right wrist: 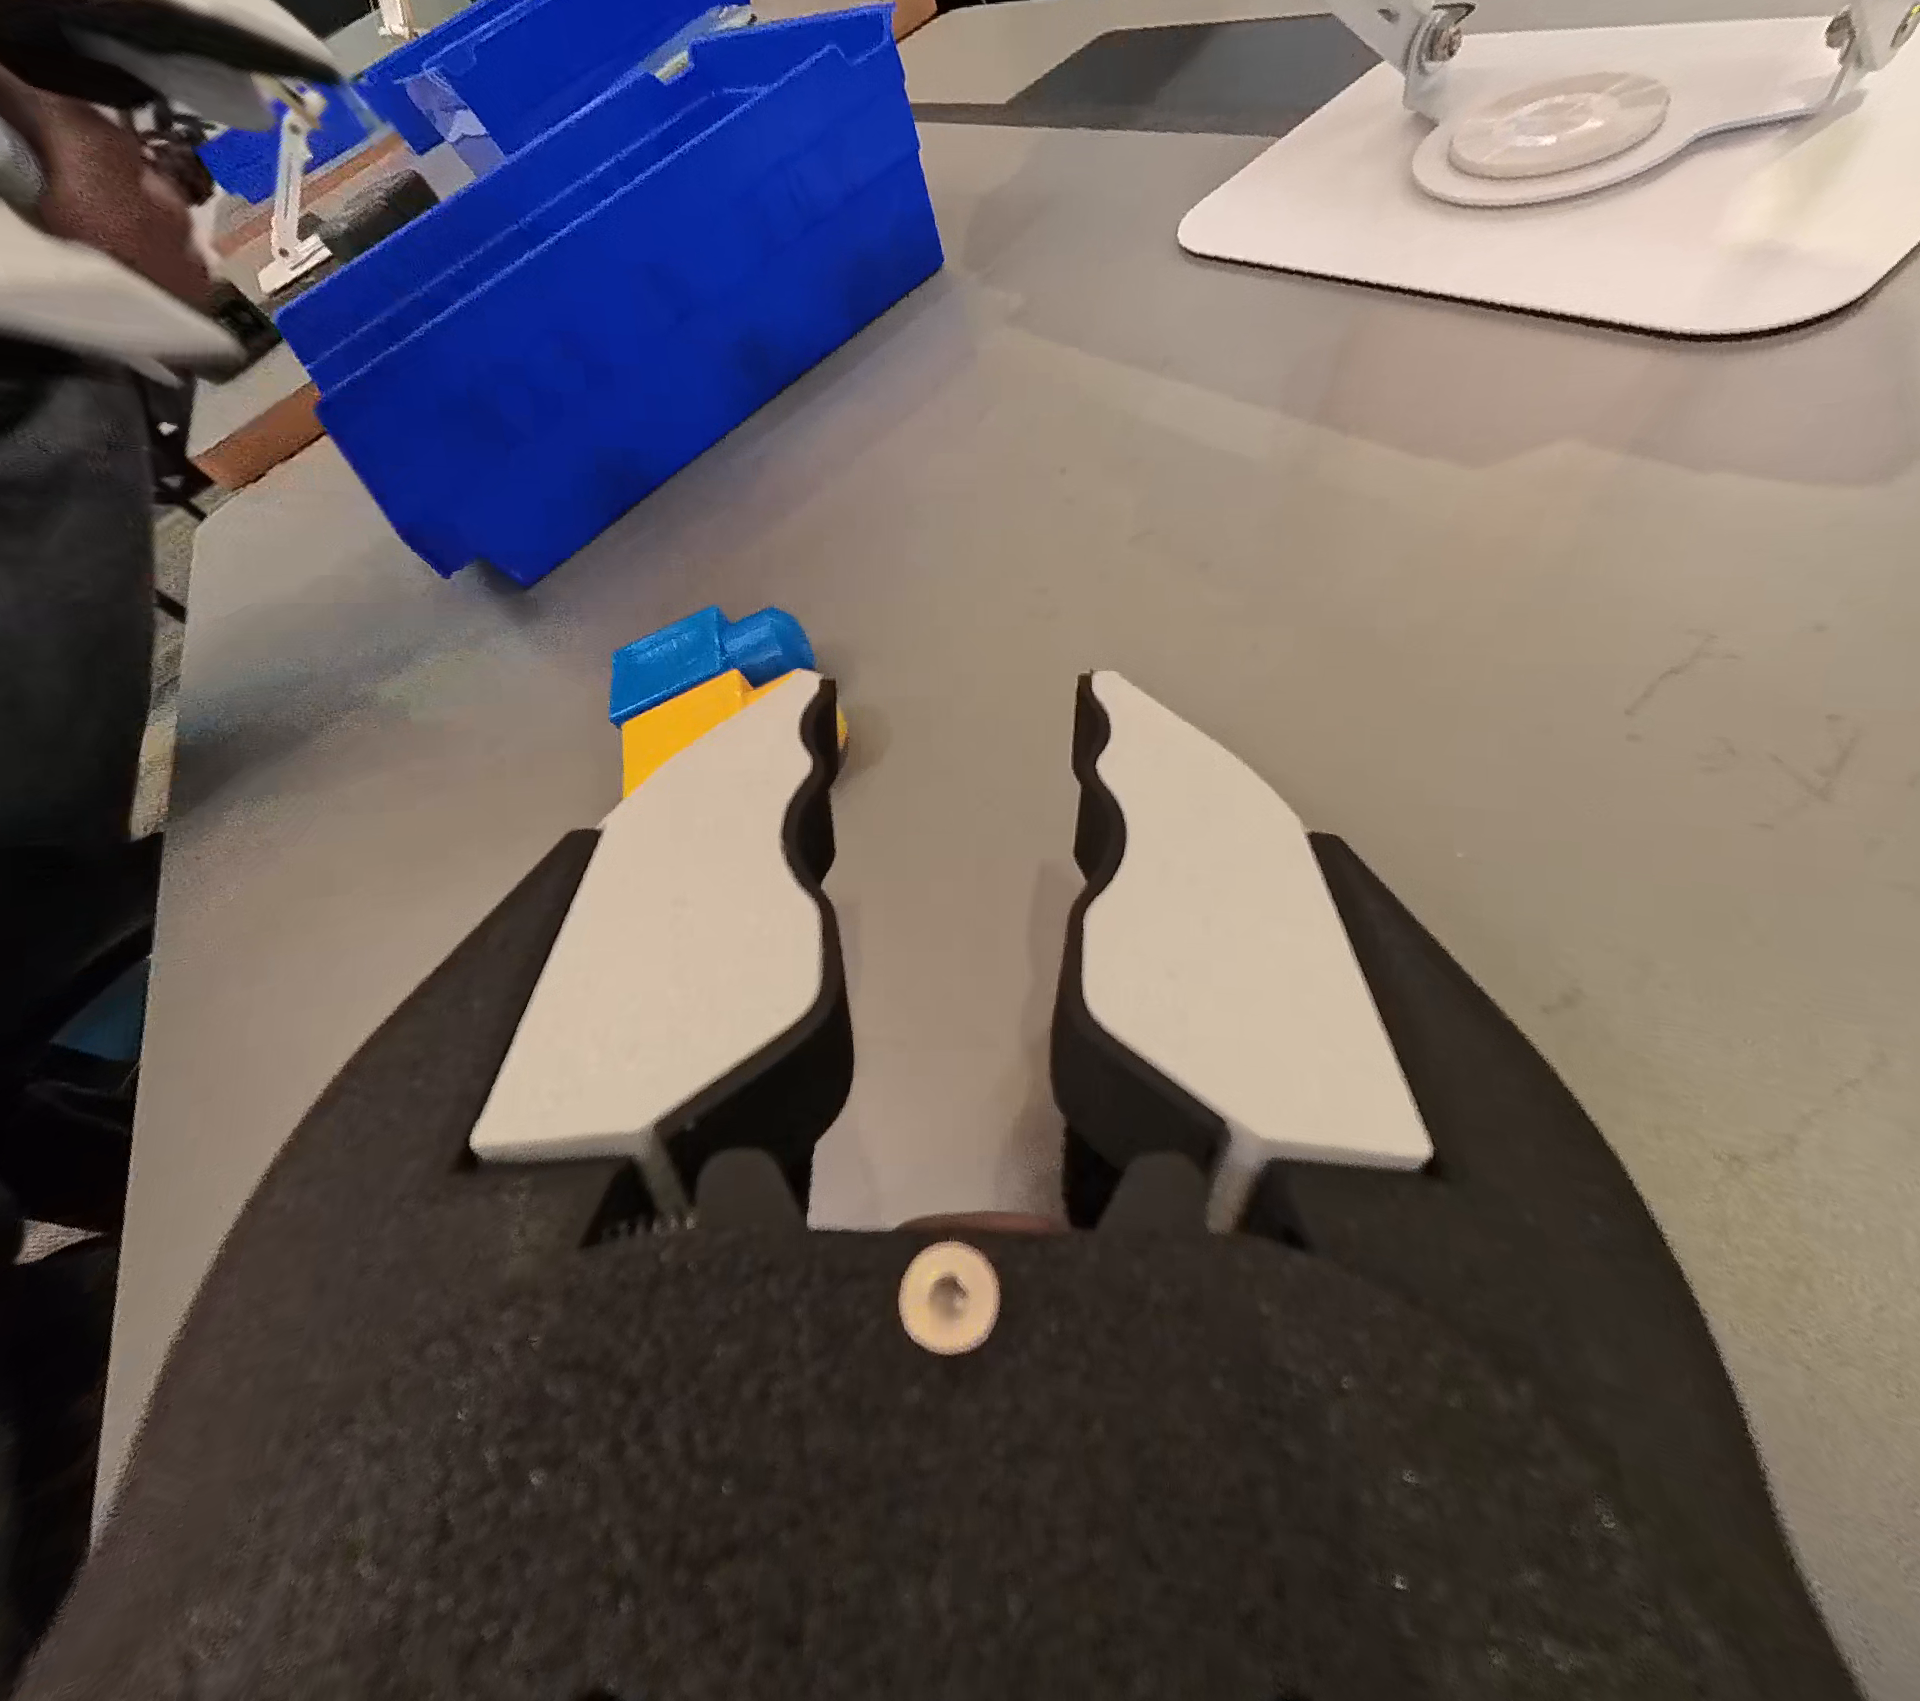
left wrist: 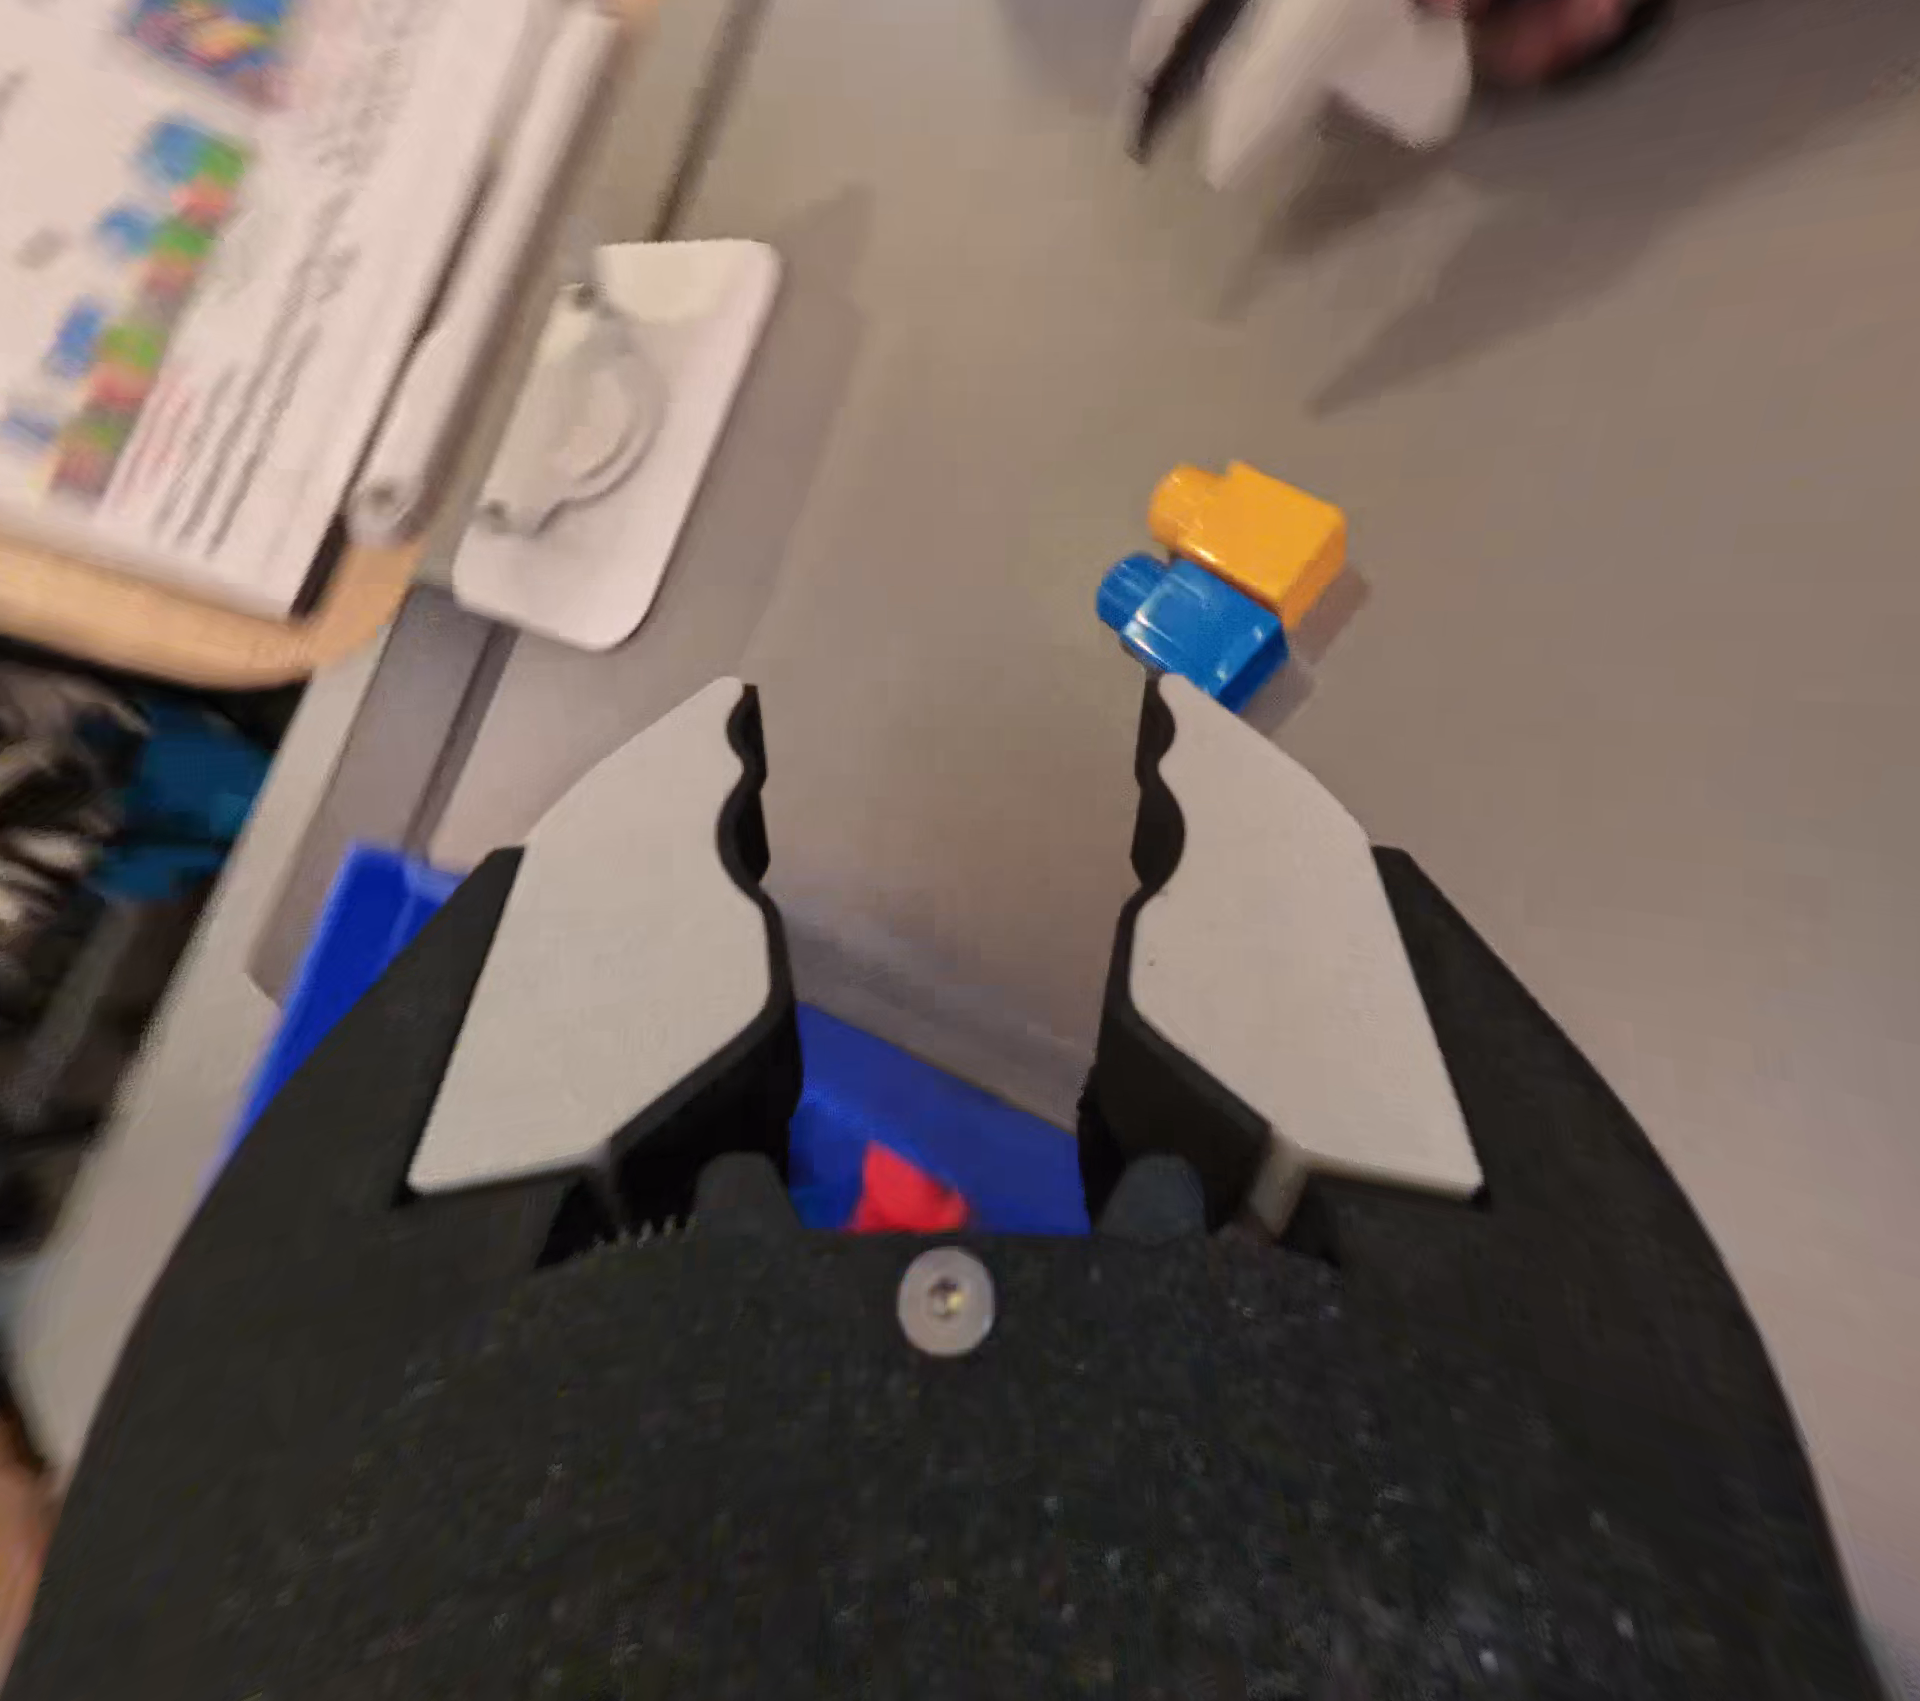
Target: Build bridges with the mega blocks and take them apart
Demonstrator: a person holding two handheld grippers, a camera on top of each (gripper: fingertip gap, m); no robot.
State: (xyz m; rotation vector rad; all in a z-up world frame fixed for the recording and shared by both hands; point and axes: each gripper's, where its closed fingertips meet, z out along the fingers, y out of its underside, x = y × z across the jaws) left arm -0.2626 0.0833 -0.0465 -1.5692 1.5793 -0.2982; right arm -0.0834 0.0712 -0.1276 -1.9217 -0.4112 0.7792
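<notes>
Two small blocks lie on their sides on the grey table (right wrist: 1351, 612), pressed together: a blue block (left wrist: 1195, 628) and a yellow block (left wrist: 1257, 539), each with a single round stud pointing sideways. The left gripper (left wrist: 945, 695) hangs above, fingers parted and empty, with the pair just past its right fingertip. The right gripper (right wrist: 956, 685) sits low, also spread with nothing between its fingers; its left finger hides part of the yellow one. A blue bin (right wrist: 623, 321) stands behind.
</notes>
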